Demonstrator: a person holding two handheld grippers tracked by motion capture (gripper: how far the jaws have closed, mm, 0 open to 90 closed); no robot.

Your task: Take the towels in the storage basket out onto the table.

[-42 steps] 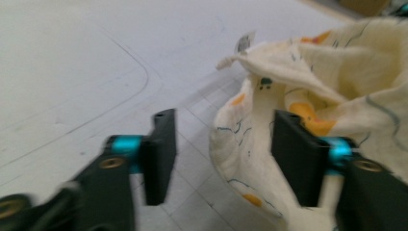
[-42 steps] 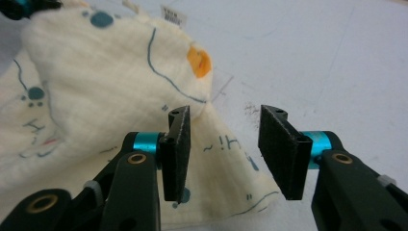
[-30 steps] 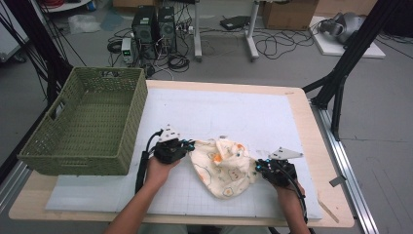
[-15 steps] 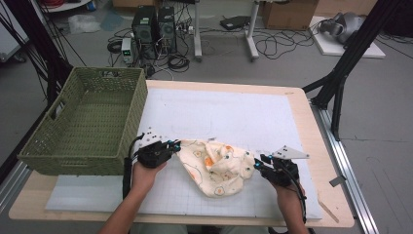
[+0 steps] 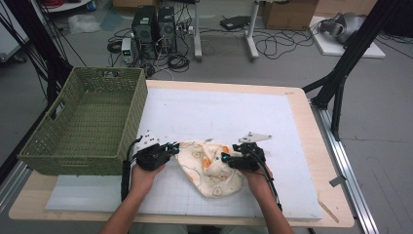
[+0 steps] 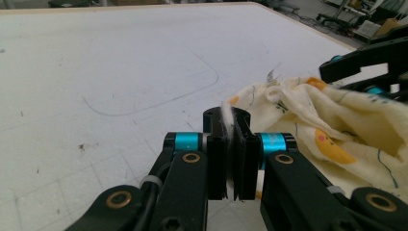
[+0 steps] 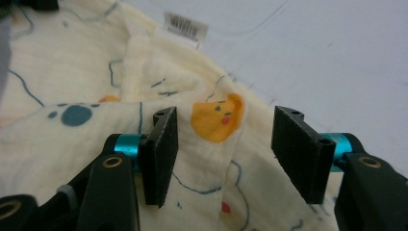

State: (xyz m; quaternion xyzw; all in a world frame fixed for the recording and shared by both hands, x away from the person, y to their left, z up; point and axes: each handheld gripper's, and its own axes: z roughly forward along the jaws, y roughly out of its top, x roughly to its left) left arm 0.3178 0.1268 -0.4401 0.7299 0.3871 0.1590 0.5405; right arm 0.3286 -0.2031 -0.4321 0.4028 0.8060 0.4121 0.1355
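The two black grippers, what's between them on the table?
In the high view, the crumpled yellow cloth lies between the left gripper and the right gripper.

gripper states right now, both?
Left gripper: shut on the cloth edge.
Right gripper: open, jaws just been opening, cloth between them.

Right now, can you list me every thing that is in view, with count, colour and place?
cloth: one, cream with orange and blue prints, crumpled at the front middle of the white mat.
label: one, white, on the cloth's edge.
basket: one, green woven, at the table's left.
mat: one, white, over the table top.
table: one, light wood.
computer towers: two, black, on the floor beyond the table.
left claw: one, black, shut on the cloth's edge.
right claw: one, black, jaws have just been opening, cloth between them.
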